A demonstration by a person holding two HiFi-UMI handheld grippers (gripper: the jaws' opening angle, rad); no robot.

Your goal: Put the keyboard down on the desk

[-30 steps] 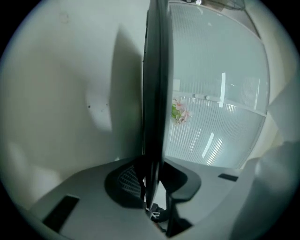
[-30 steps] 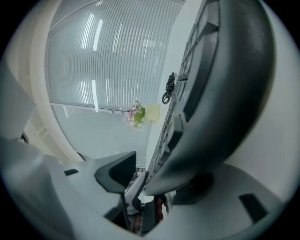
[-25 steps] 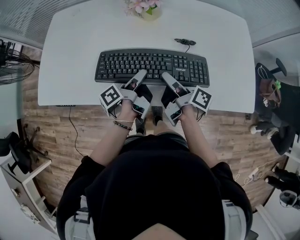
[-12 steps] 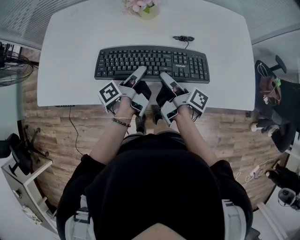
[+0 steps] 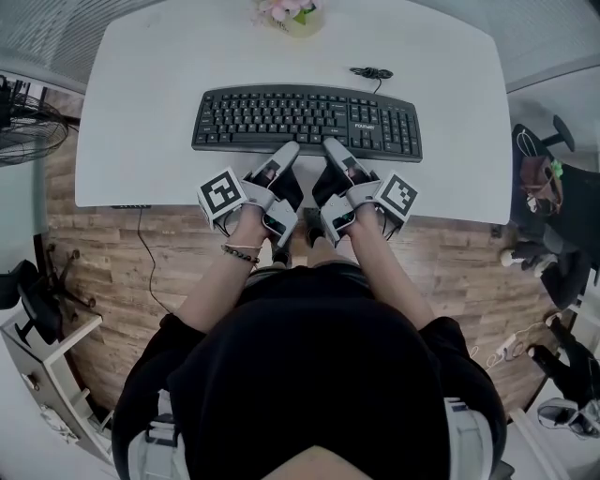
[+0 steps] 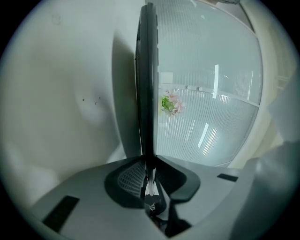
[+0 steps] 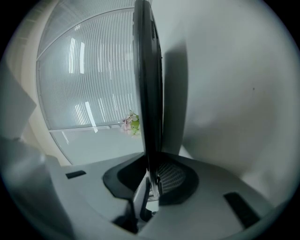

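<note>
Looking down, head view alone shows keyboard (image 5: pixel 307 120) keys and cable (image 5: pixel 372 74).

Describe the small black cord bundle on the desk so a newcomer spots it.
On the white desk, find the black keyboard across its middle. Just beyond the keyboard's right half lies a small black coiled cord; unlike the pale pot of pink flowers at the far edge, it is flat, dark and thin.

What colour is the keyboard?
The keyboard is black with pale key lettering; the head view shows it best.
</note>
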